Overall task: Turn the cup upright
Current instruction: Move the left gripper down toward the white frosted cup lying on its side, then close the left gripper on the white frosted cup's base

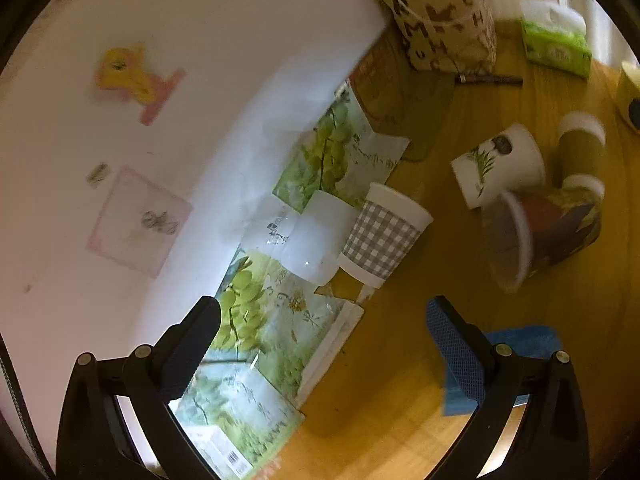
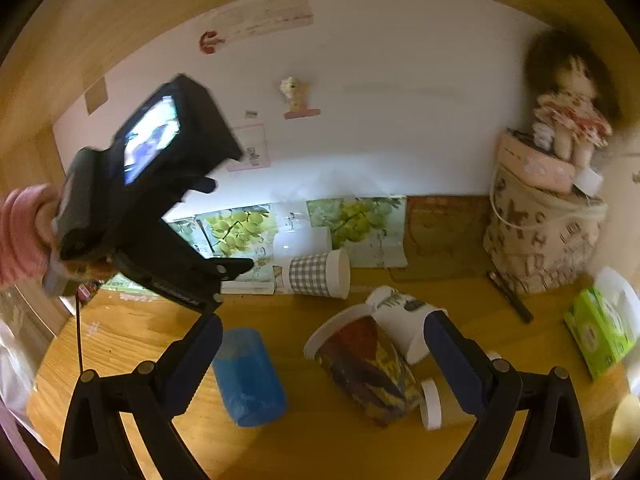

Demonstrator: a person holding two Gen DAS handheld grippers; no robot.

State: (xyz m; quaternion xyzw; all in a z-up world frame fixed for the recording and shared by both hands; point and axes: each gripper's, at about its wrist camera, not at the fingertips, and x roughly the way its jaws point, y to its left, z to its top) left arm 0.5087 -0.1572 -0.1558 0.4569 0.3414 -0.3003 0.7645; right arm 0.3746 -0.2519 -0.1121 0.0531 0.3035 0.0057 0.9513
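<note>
- Several paper cups lie tipped on the wooden table (image 2: 352, 452); landmark for all places below: the brown cup (image 2: 368, 372), on its side, mouth toward the wall
- Right gripper (image 2: 322, 356) hovers low over the brown cup, fingers spread wide, holding nothing; the cup sits between them, nearer the right finger, not touching as far as I can tell
- Left gripper (image 1: 324, 340) is up and off to the left of the brown cup, fingers wide apart, empty; it points toward the wall
- Floral cup (image 2: 404, 320) lies just behind the brown cup, seemingly touching it; a third cup (image 2: 430, 404) lies against its base
- Blue cup (image 2: 248, 376) lies left of the brown cup, apart from it
- Checked cup (image 2: 316, 274) lies behind it, by the wall
- Which cup is meant is unclear; judged to be the brown one
- Risk: the right finger comes down between brown and floral cups, knocks one, and both roll
- Risk: a hard squeeze crushes the thin paper wall
- Risk: a grip near the rim lets the cup pivot and slip when turned
- Risk: both views are blurred, so the aim may be off
</note>
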